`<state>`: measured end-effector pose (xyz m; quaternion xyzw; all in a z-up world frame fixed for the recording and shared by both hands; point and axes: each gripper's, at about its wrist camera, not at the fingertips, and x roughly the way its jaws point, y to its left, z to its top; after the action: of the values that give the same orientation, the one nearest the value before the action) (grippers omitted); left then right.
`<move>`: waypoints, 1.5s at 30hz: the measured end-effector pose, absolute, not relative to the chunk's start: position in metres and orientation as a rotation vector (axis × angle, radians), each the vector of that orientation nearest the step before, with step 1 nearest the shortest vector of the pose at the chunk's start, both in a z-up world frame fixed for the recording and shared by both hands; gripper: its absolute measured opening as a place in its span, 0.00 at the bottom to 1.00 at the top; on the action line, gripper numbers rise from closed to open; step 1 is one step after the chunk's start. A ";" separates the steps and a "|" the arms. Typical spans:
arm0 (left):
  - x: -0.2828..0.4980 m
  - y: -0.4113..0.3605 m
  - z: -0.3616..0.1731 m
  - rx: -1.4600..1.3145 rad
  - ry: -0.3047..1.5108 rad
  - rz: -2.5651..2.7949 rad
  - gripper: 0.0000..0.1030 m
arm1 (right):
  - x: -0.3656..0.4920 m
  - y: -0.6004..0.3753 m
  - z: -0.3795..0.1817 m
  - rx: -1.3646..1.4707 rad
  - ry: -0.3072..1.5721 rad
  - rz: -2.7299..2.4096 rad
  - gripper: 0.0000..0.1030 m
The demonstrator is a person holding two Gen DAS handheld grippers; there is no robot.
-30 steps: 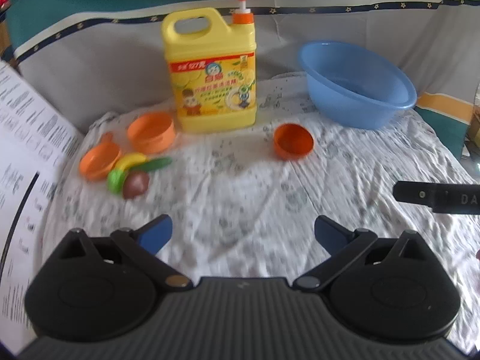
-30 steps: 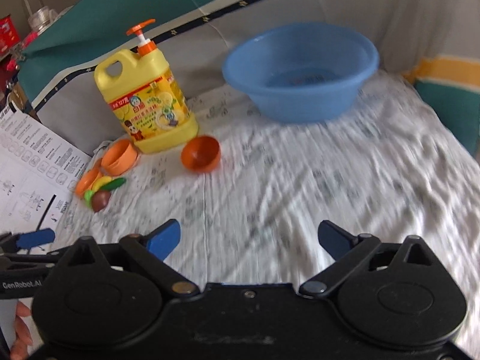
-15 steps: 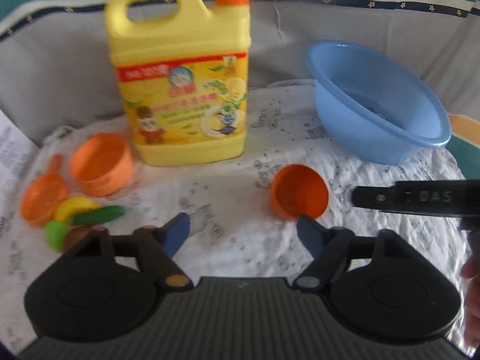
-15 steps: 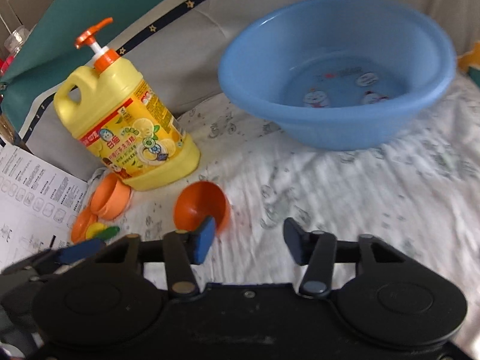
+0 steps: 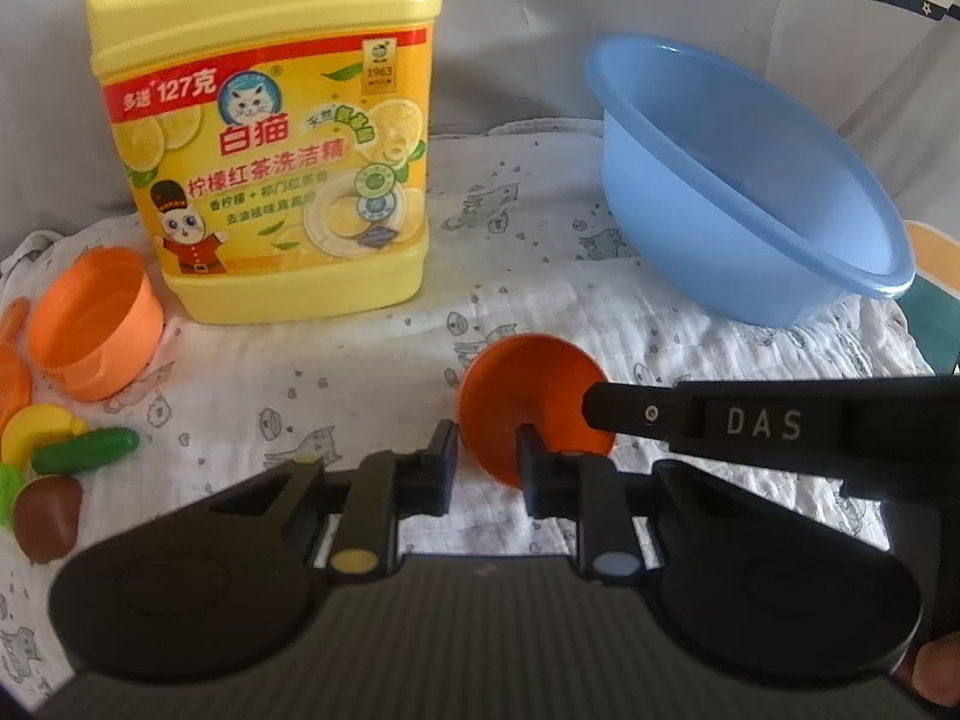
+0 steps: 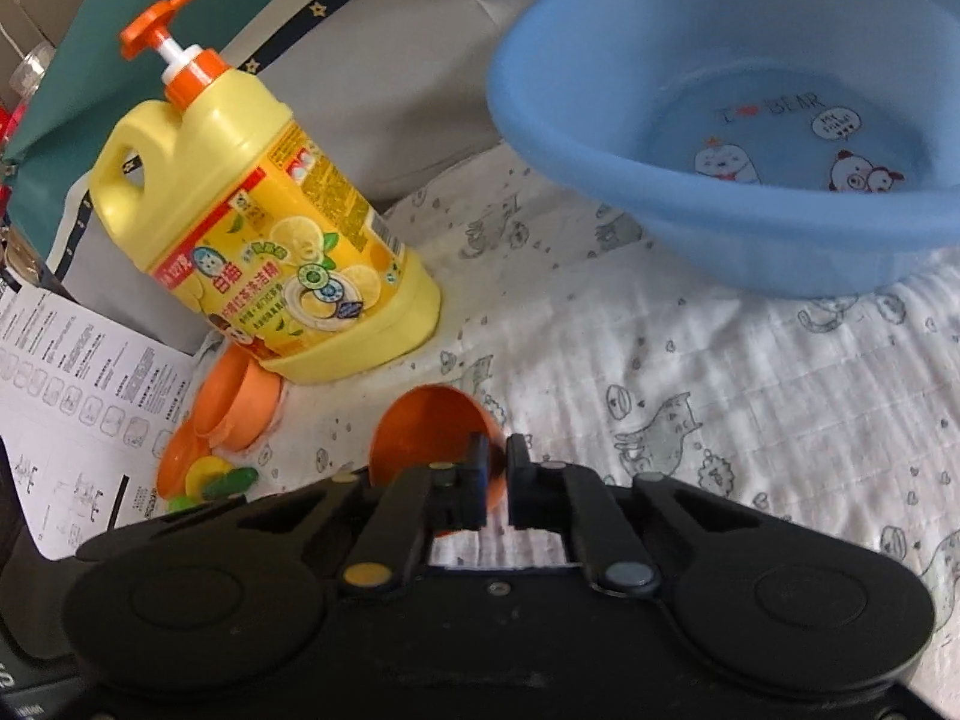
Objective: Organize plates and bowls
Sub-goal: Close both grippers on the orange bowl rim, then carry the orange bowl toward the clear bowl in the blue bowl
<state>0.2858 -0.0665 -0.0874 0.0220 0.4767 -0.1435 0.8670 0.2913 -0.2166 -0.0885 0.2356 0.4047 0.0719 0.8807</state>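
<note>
A small dark-orange bowl [image 5: 528, 390] lies tipped on the patterned cloth, its mouth toward me. My left gripper [image 5: 487, 462] is closing on the bowl's left rim, one finger outside the wall and one inside. The right gripper's black fingers [image 5: 606, 405] reach in from the right onto the opposite rim. In the right wrist view my right gripper [image 6: 498, 468] is closing on the edge of the orange bowl [image 6: 426, 426], with orange wall showing between the pads. A paler orange bowl [image 5: 96, 324] lies on its side at the left.
A big yellow detergent jug [image 5: 270, 150] stands behind the bowls. A blue wash basin [image 5: 750, 192] sits at the back right. Toy food pieces [image 5: 84, 450] and an orange toy pan [image 5: 12, 384] lie far left. A printed sheet [image 6: 78, 396] lies beyond them.
Both grippers came forward and down from wide open to the dark-orange bowl and closed on its rim from opposite sides. The bowl now looks much nearer.
</note>
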 end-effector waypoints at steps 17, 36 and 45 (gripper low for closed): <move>0.235 -0.050 -0.050 0.011 1.037 -0.286 0.14 | 0.227 -0.208 -0.062 0.514 0.846 0.163 0.06; 0.096 -0.025 0.013 -0.016 0.987 -0.292 0.14 | 0.082 -0.185 -0.018 0.490 0.824 0.189 0.06; 0.046 -0.017 0.027 -0.027 0.973 -0.297 0.14 | 0.029 -0.184 -0.018 0.494 0.834 0.192 0.06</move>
<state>0.0456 -0.0168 0.0271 -0.0127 0.4660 -0.1421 0.8732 0.0290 -0.1841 -0.0182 0.2371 0.4002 0.0921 0.8804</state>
